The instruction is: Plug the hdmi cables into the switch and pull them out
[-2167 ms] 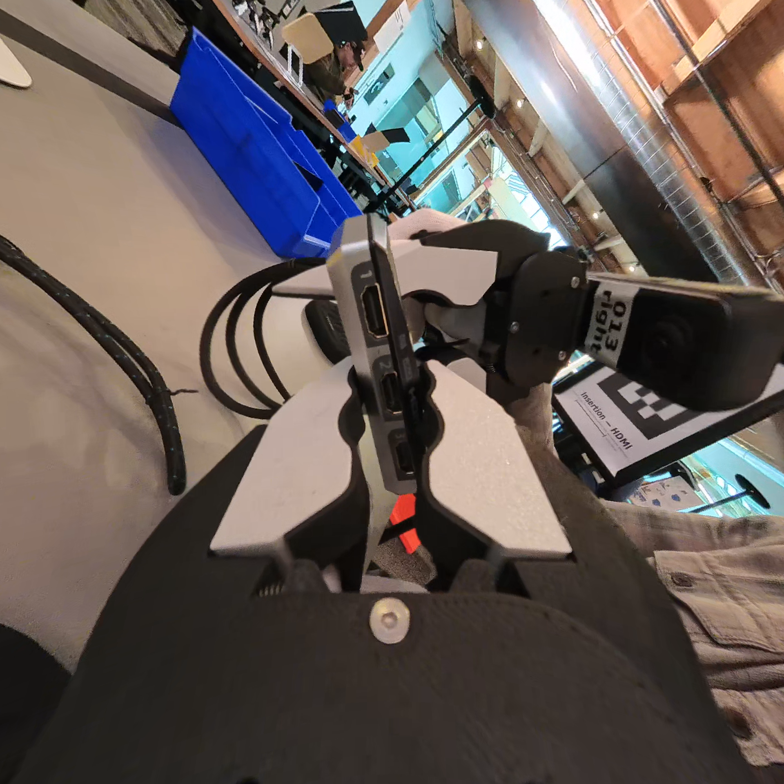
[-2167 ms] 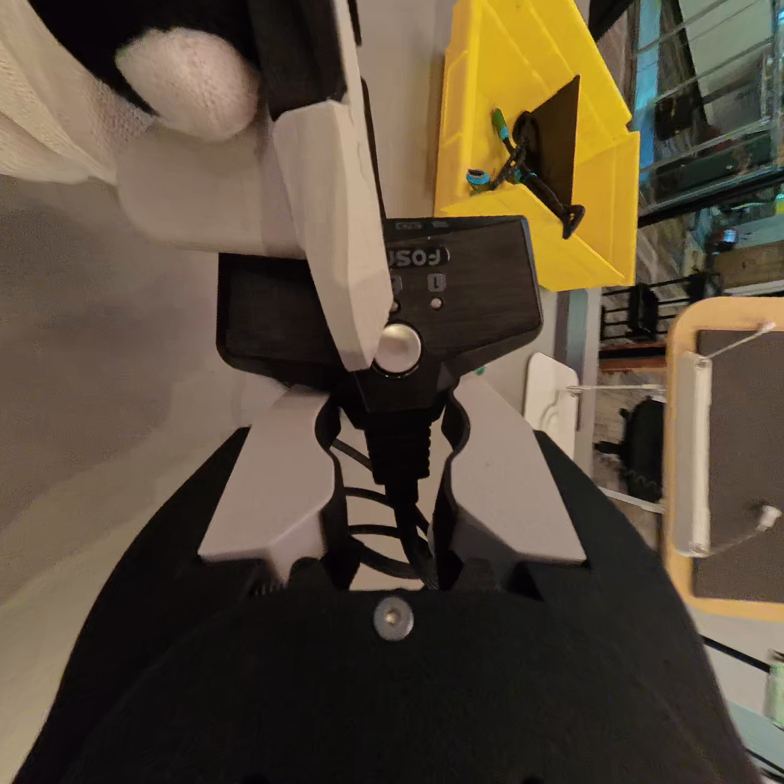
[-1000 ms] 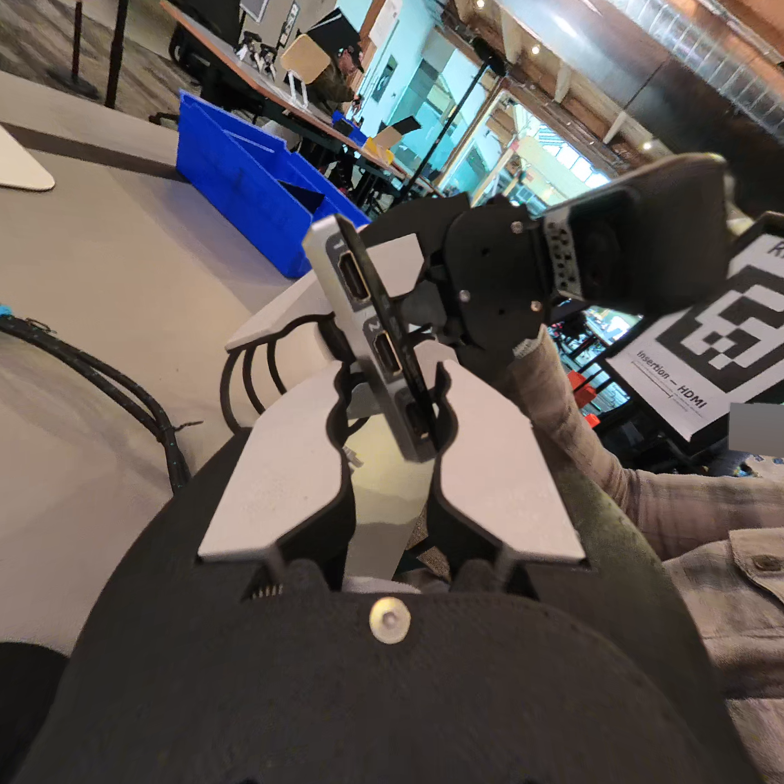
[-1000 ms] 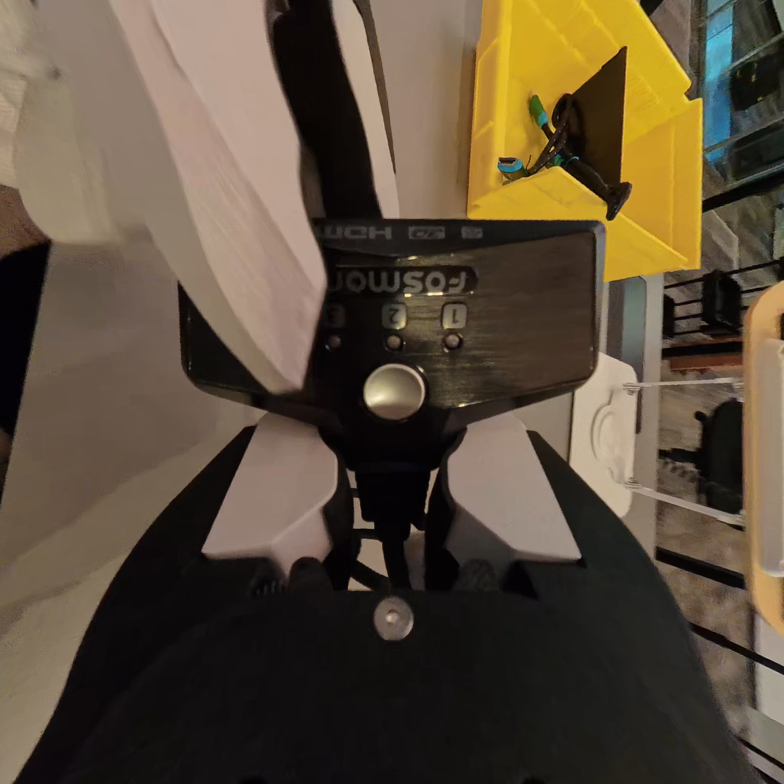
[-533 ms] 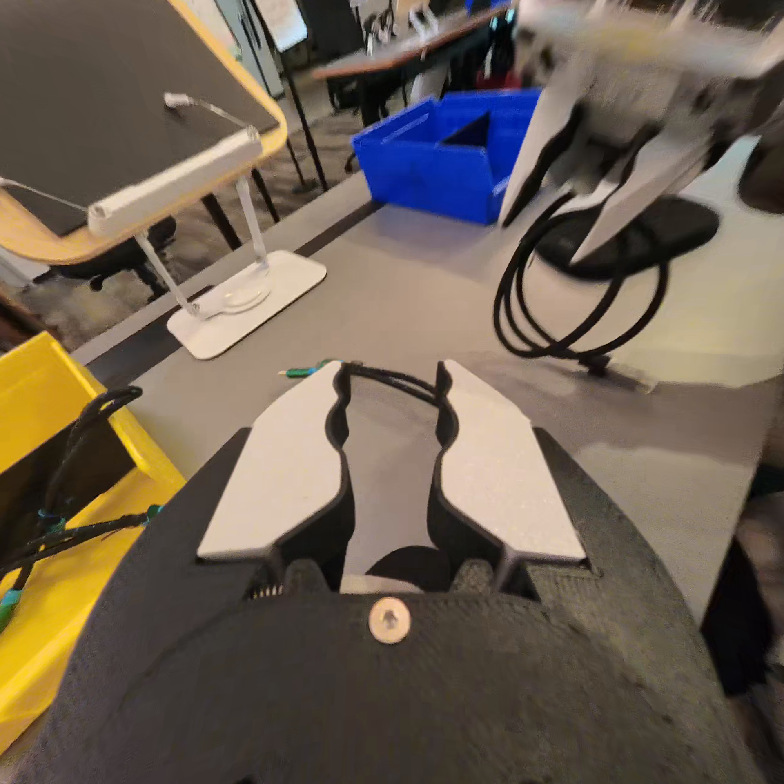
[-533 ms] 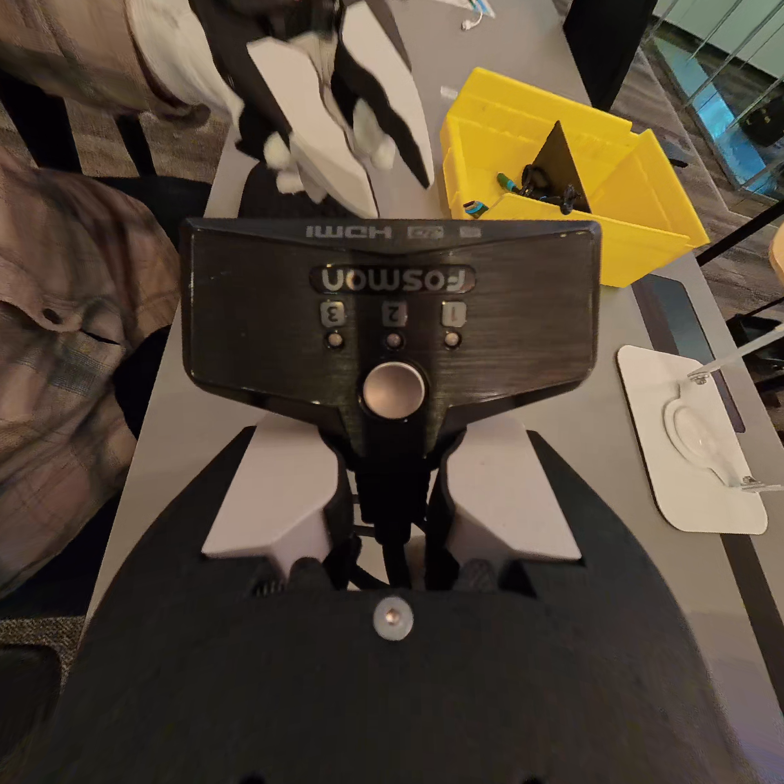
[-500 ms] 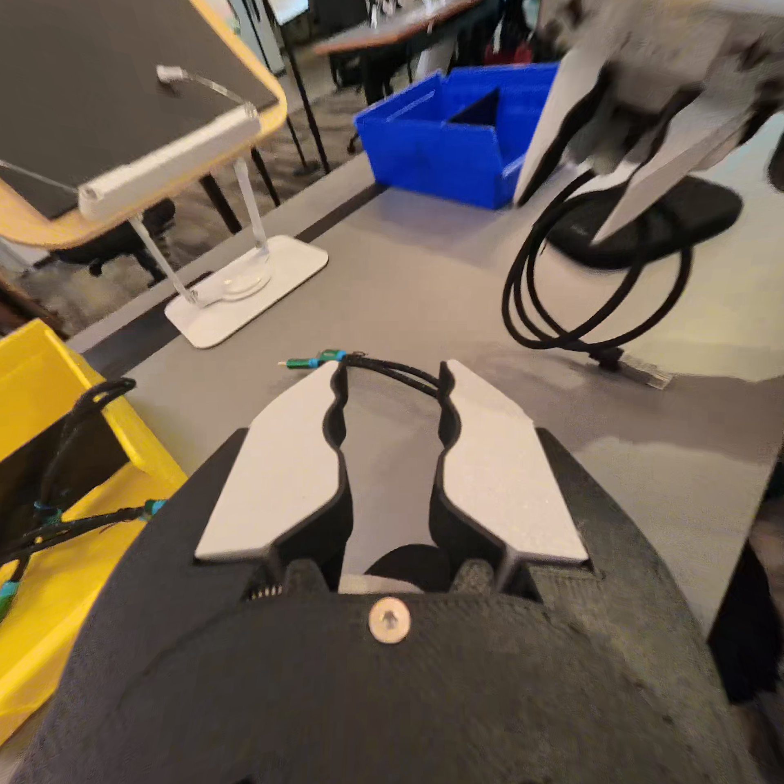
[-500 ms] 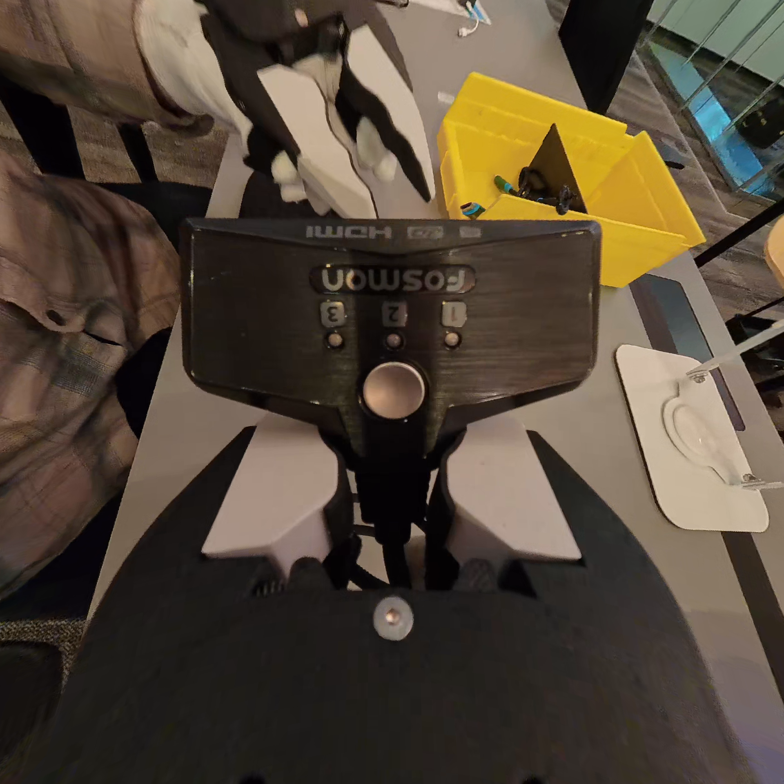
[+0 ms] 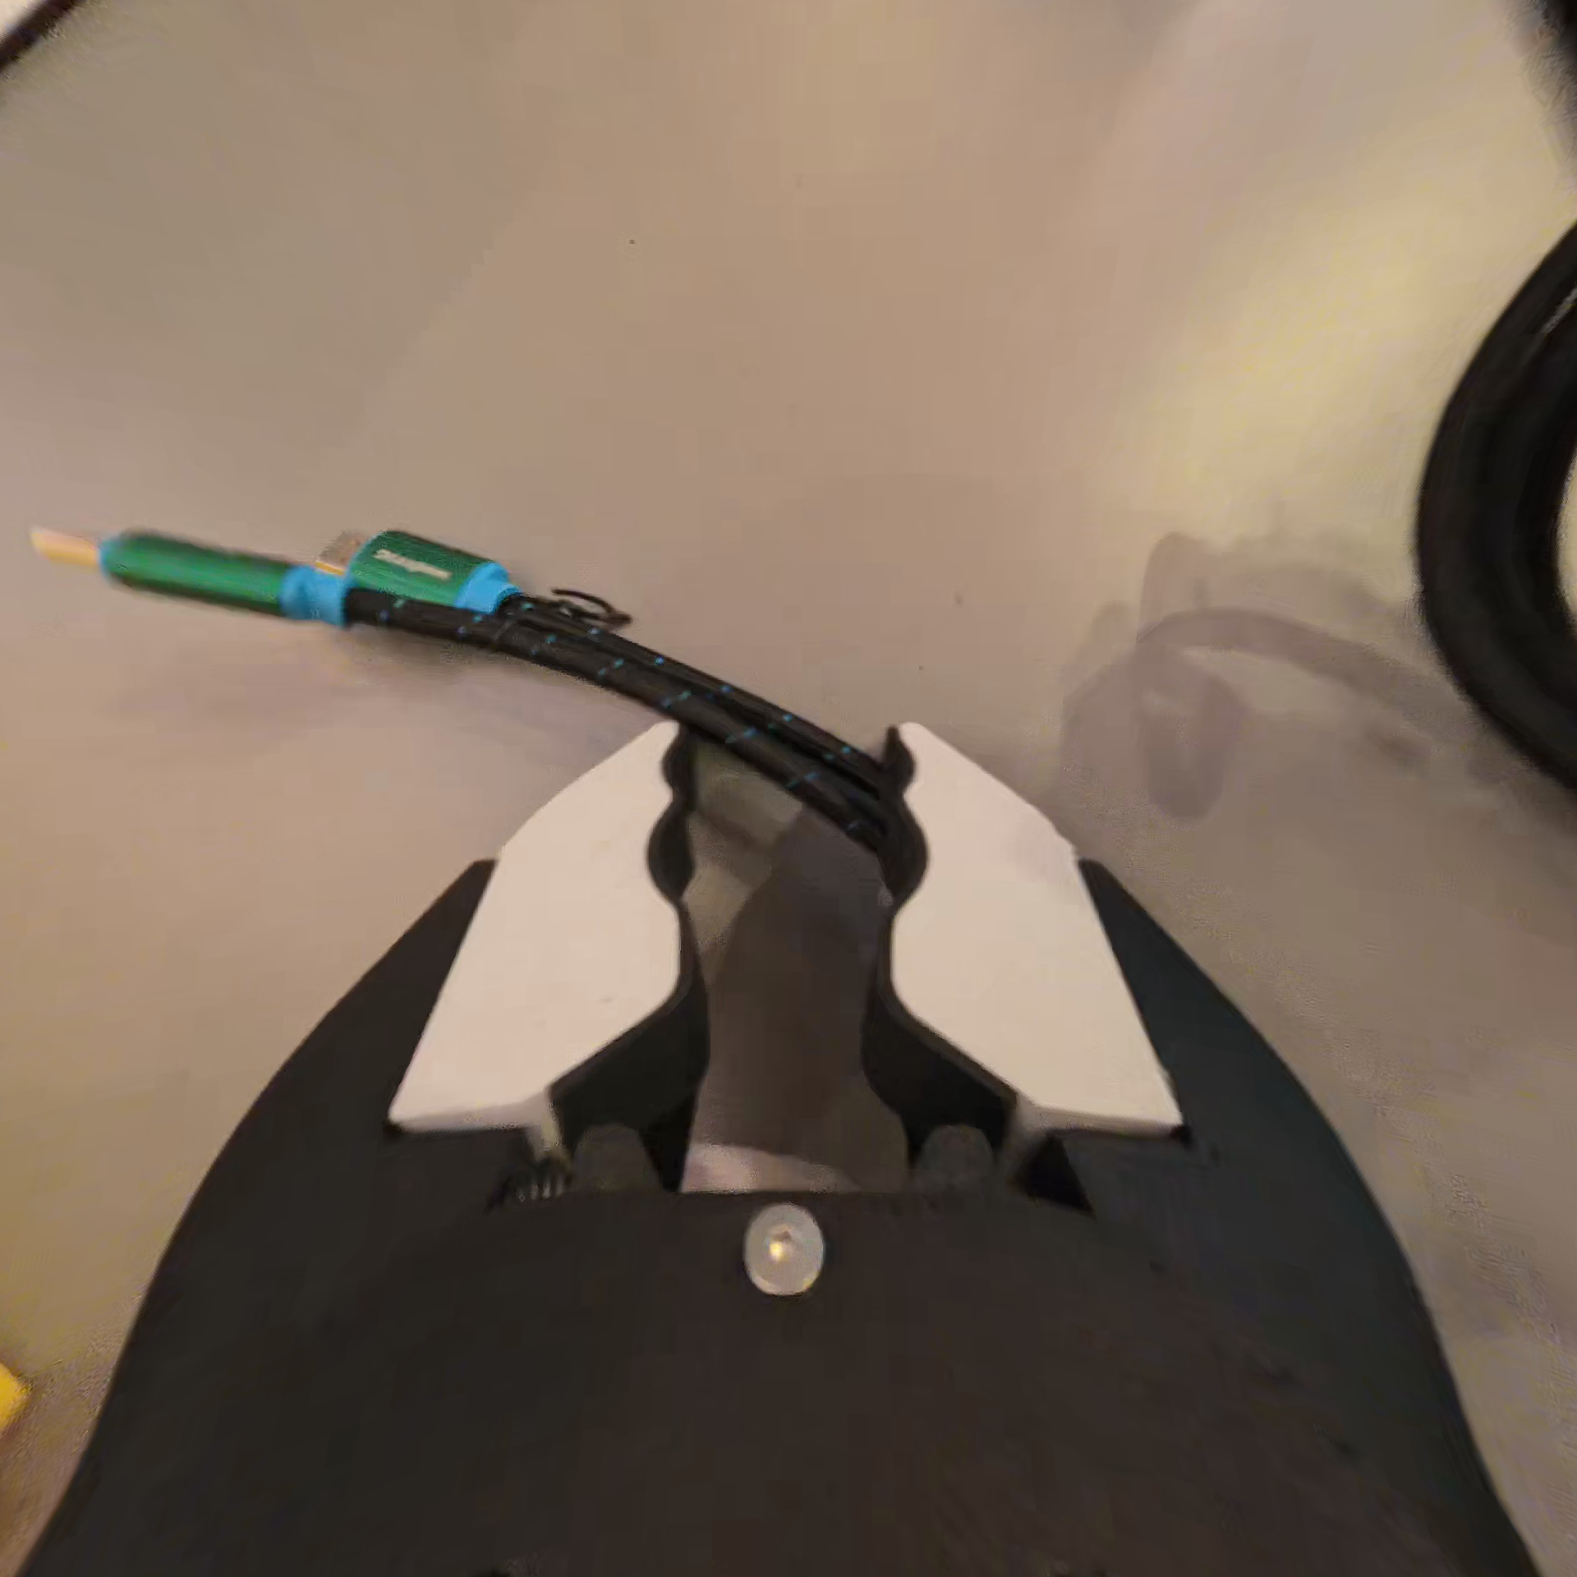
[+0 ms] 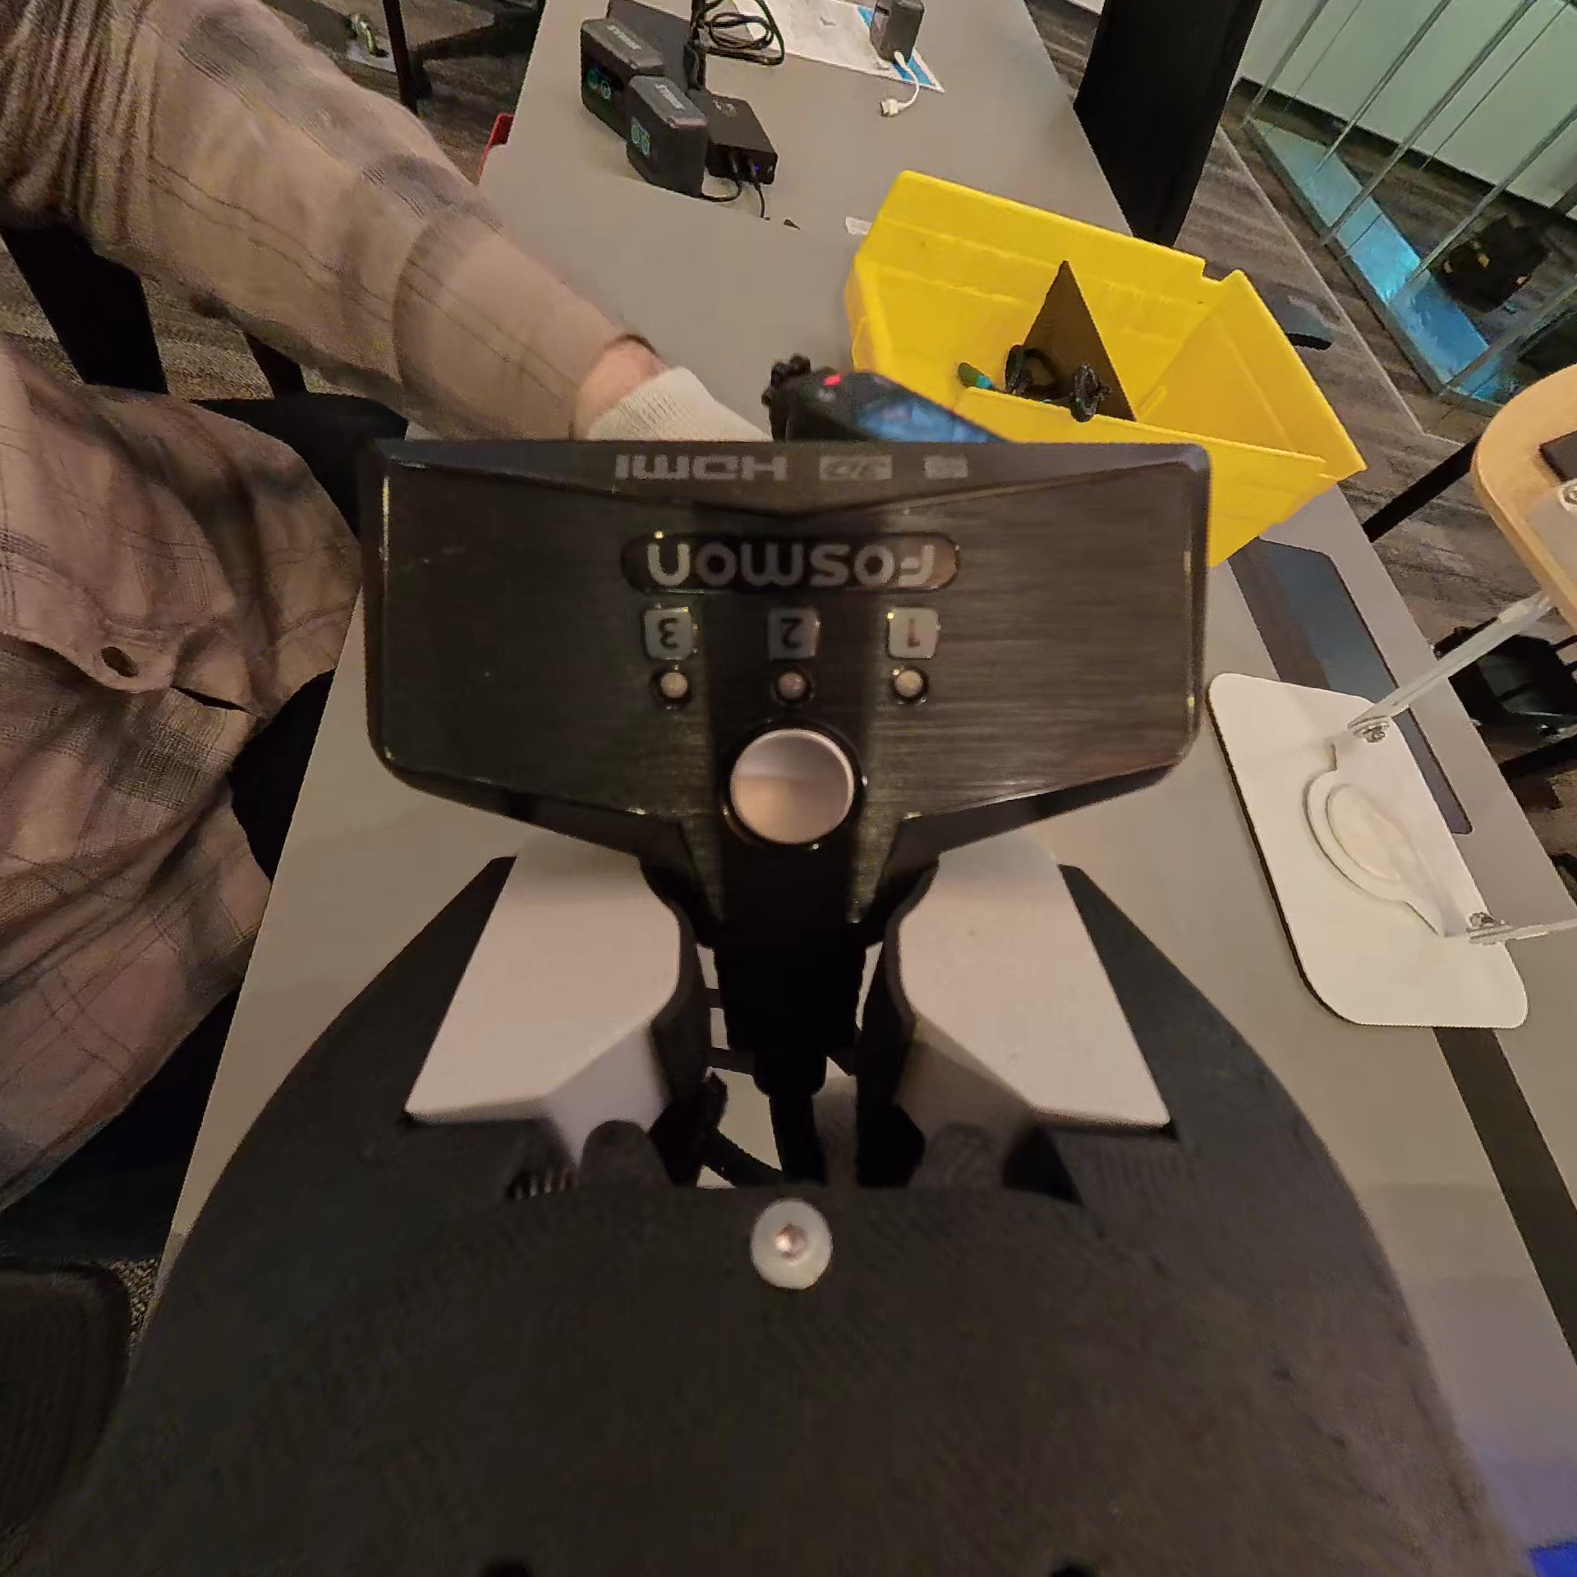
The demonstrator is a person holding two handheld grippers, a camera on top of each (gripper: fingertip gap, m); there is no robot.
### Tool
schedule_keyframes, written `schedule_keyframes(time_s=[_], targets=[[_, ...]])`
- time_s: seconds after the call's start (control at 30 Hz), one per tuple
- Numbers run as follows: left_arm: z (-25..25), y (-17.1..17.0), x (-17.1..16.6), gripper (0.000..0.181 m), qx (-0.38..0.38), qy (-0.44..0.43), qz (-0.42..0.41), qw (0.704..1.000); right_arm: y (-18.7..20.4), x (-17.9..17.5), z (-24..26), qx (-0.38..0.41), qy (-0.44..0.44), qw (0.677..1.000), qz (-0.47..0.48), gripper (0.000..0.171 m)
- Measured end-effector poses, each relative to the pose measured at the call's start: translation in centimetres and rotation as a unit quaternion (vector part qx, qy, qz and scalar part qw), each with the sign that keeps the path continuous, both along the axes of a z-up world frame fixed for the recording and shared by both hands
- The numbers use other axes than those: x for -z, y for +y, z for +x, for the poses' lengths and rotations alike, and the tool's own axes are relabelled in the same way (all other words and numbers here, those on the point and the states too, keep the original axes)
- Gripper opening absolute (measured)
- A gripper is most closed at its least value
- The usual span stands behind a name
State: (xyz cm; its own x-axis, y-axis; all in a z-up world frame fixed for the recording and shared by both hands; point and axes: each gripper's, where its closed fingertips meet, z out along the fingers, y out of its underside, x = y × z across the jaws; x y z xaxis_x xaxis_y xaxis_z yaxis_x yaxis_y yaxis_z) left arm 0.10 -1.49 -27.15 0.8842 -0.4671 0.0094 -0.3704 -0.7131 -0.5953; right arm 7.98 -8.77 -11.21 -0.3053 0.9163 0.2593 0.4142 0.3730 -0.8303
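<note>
Your right gripper (image 10: 789,922) is clamped on the black brushed-metal switch (image 10: 785,623). Your left gripper (image 9: 785,751) is apart over the braided black cables with green plugs (image 9: 410,567), which lie toward ten o'clock on the grey table (image 9: 768,299). You seem to be at the picking step; next, close on one plug, I think.

The left claw (image 9: 781,751) is low over the desk (image 9: 768,299), and its tips point down at it. Its two white fingers (image 9: 589,930) stand apart with a gap between them. A black braided cable (image 9: 683,700) runs across the tips and rests against the inner side of the right finger. The fingers do not squeeze it.

The right claw (image 10: 789,887) is up above the desk. Its two fingers press on the thin neck of the black switch (image 10: 785,631) from both sides. The person's left arm, in a checked sleeve (image 10: 282,230), reaches out over the desk's near edge.
</note>
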Motion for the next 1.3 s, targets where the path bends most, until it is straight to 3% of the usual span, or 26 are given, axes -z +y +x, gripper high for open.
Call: schedule_keyframes(time_s=[0.03,0.1,0.2,0.3,0.4,0.47,0.57,0.67,0.8,0.9,1.03,1.17,1.3], targets=[[0.2,0.4,-0.1,0.033,0.021,0.019,0.015,0.999,0.1,-0.1,0.1,0.001,0.002,1.0,-0.001,0.037],[1.2,0.1,-0.1,0.017,0.097,0.05,0.014,0.994,0.3,-0.3,0.4,0.002,0.008,1.0,-0.004,0.036],[2.4,-2.6,-0.1,0.014,0.269,0.066,-0.02,0.961,0.6,-0.6,0.9,0.004,0.017,1.0,-0.009,0.036],[-0.2,-5.0,0.0,0.035,0.367,0.1,-0.09,0.92,0.9,-0.9,1.5,0.005,0.024,1.0,-0.015,0.036],[-4.4,-4.1,-0.5,0.055,0.337,0.166,-0.121,0.919,1.0,-1.2,1.9,0.006,0.028,0.999,-0.019,0.037],[-5.3,-2.0,-2.2,0.06,0.301,0.198,-0.055,0.931,1.2,-1.3,2.0,0.008,0.031,0.999,-0.02,0.037],[-1.9,-2.7,-4.7,0.057,0.302,0.148,0.023,0.942,1.4,-1.3,2.2,0.01,0.032,0.999,-0.022,0.037],[2.3,-4.2,-5.4,0.056,0.329,0.13,0.079,0.932,1.5,-1.1,2.2,0.011,0.033,0.999,-0.026,0.037],[3.1,-2.8,-3.9,0.053,0.354,0.273,0.159,0.88,1.4,-1.0,2.1,0.011,0.032,0.999,-0.025,0.037],[2.7,-1.8,-2.7,0.055,0.382,0.326,0.189,0.844,1.3,-1.3,2.2,0.011,0.035,0.999,-0.021,0.037],[3.4,-1.6,-2.2,0.049,0.406,0.299,0.199,0.84,1.4,-1.7,2.5,0.011,0.041,0.999,-0.018,0.037],[5.0,-1.9,-4.7,0.038,0.381,0.17,0.197,0.887,1.6,-1.8,2.6,0.012,0.046,0.999,-0.021,0.037],[5.5,-1.5,-3.6,0.034,0.394,0.205,0.199,0.873,1.7,-1.7,2.6,0.011,0.05,0.998,-0.026,0.037]])
